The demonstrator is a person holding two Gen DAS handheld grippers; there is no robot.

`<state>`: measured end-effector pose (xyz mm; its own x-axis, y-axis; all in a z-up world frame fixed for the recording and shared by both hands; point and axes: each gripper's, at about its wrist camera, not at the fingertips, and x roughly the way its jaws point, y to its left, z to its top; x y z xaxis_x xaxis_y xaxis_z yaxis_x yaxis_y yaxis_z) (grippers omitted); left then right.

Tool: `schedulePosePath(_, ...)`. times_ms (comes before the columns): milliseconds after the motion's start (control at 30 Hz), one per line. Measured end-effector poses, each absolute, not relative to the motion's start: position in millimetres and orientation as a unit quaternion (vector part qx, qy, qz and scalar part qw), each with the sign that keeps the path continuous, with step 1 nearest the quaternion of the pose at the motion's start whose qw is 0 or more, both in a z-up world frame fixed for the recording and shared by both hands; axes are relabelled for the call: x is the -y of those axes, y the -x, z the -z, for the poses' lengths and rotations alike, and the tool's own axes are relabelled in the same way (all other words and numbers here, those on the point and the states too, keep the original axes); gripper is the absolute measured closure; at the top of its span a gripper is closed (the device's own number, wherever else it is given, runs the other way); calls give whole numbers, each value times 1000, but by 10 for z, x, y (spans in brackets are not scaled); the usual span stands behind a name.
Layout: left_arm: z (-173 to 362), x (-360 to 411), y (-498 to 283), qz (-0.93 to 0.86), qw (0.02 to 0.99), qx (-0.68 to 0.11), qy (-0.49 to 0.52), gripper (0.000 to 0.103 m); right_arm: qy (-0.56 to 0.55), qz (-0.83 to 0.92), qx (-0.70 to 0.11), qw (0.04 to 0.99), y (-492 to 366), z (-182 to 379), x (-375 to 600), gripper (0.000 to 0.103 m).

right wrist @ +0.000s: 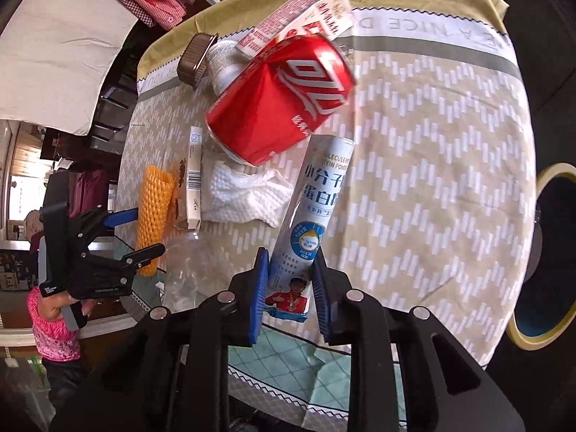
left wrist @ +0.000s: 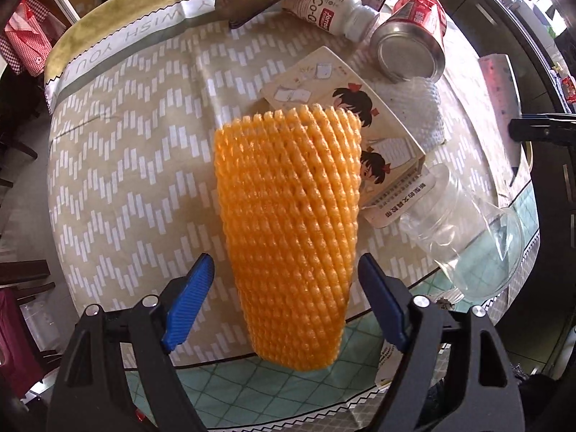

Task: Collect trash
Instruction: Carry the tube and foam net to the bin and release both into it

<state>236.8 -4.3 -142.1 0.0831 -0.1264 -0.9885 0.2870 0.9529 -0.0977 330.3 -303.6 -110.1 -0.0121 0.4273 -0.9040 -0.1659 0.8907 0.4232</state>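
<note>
An orange foam net point(left wrist: 288, 237) is framed by the left gripper point(left wrist: 286, 300), spread wide, on the patterned tablecloth point(left wrist: 126, 165); a white sachet point(right wrist: 309, 212) (blue lettering) is clamped by the right gripper point(right wrist: 289, 291) beside a red can point(right wrist: 280, 97).

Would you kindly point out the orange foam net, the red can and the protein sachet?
orange foam net point(left wrist: 288, 223), left wrist view, middle of mesh.
red can point(right wrist: 284, 100), right wrist view, red side wall.
protein sachet point(right wrist: 316, 201), right wrist view, printed front.
</note>
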Motion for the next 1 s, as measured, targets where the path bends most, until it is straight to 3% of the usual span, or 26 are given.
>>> schedulePosePath(167,1478,134,-2407,146,730,-666,-57,58,-138,-177,-666,711,-3205,1044,3648,79)
schedulePosePath(300,1349,154,-2422,145,741,-653,-53,88,-170,-150,-655,721,-3121,1054,4180,79)
schedulePosePath(500,1008,203,-2349,155,759,-630,-61,90,-190,-82,-631,747,-3105,1137,5041,79)
schedulePosePath(733,433,648,-2251,207,778,-590,-64,90,-140,41,-632,761,-3274,1549,5992,77)
schedulePosePath(800,297,885,-2180,228,777,-582,-71,90,-127,58,-642,754,-3350,1735,6150,72)
schedulePosePath(867,215,1154,-2187,254,773,-576,-79,90,-118,73,-646,751,-3393,1889,6267,50)
schedulePosePath(1000,153,1836,-2225,306,755,-570,-106,90,-106,89,-632,763,-3347,1911,6451,49)
